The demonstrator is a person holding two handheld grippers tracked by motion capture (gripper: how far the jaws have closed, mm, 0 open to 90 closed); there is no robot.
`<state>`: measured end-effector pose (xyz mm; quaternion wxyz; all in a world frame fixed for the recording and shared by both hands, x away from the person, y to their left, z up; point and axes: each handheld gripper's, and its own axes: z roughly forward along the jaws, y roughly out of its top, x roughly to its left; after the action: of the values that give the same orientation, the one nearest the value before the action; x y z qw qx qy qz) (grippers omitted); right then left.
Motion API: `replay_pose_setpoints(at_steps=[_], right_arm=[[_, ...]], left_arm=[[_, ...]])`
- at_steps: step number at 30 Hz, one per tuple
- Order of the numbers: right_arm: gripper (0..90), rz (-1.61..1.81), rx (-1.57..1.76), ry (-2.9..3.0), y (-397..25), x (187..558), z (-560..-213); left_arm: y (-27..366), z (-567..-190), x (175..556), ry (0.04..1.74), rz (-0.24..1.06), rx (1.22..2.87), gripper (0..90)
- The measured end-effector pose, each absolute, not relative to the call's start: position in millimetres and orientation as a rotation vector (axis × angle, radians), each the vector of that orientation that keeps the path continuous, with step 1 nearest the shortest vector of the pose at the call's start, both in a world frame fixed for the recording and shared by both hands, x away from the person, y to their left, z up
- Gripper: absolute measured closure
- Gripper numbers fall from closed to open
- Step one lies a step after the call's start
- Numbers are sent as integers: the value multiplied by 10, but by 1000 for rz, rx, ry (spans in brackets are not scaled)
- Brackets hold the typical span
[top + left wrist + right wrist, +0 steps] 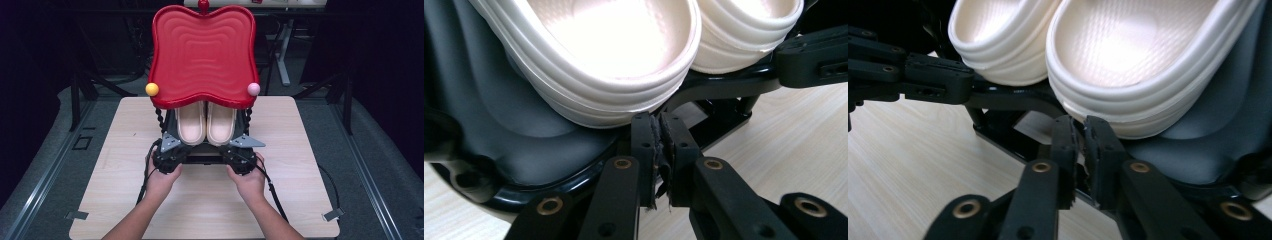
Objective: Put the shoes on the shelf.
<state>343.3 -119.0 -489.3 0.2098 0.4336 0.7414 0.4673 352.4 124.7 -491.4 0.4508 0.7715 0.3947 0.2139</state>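
A black rack carrying a pair of cream slippers under a red tray top is pinched at its front rim by the left gripper and right gripper, jaws pressed nearly together. The slippers lie just above the jaws. A lift or slide across the bench seems in hand; level, matched movement would be needed.

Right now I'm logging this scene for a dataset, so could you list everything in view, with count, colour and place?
Slippers: two, cream, side by side on the black lower shelf, under the red tray.
Tray: one, red, wavy-edged, top tier of the rack.
Balls: one yellow at the tray's front left corner, one pink at its front right, one red at the back.
Lower shelf: one, black, holding the slippers.
Table: one, light wood, under the rack.
Left gripper: black, jaws closed on the shelf's front rim.
Right gripper: black, likewise on the rim.
Hands: left, right, holding the grippers.
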Motion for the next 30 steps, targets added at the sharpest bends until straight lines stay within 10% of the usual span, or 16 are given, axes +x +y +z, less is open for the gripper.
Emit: replay_pose_setpoints(at_steps=[30], right_arm=[[583,1363,1166,1962,-1459,3245,-4614]], left_arm=[[1609,-4667,3335,972,572,1800,622]])
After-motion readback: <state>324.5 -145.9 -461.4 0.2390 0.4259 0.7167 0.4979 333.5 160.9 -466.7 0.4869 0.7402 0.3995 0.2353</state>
